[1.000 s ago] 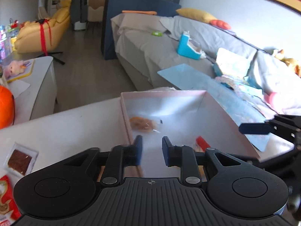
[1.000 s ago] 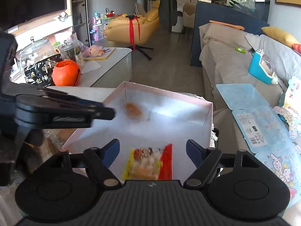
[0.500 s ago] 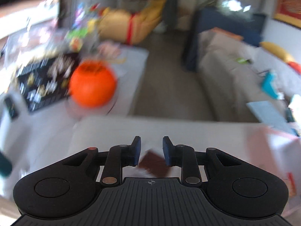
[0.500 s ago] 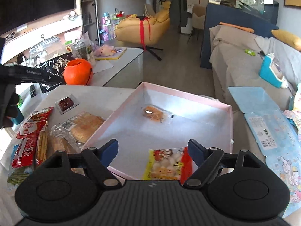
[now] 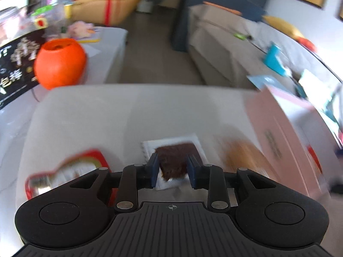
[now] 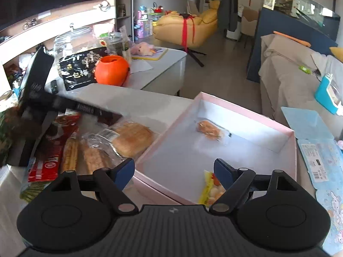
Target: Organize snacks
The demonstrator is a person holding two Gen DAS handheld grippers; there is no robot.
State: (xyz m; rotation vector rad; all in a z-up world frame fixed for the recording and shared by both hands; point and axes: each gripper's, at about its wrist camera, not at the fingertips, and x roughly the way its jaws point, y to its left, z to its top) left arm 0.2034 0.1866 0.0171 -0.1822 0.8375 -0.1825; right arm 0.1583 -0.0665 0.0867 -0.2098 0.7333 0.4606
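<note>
In the left wrist view my left gripper [image 5: 172,170] is open with a narrow gap, right over a small clear packet with a dark brown snack [image 5: 175,160] lying on the grey table. A red packet [image 5: 66,171] lies to its left, wrapped bread [image 5: 242,156] to its right. The pink box [image 6: 214,150] holds a small bun packet [image 6: 209,129] and a yellow-red snack packet [image 6: 211,190]. My right gripper [image 6: 174,172] is wide open and empty over the box's near left corner. The left gripper [image 6: 64,107] shows at the left there.
Wrapped breads [image 6: 130,137], breadsticks [image 6: 69,156] and red packets [image 6: 47,160] lie left of the box. An orange pumpkin pot [image 6: 112,70], a black bag [image 6: 80,70] and glass jars [image 6: 72,40] stand behind. A sofa [image 6: 289,81] with blue items is at the right.
My left gripper swung left from the pink box and came down over the dark snack packet. My right gripper drew back and left a little, still open.
</note>
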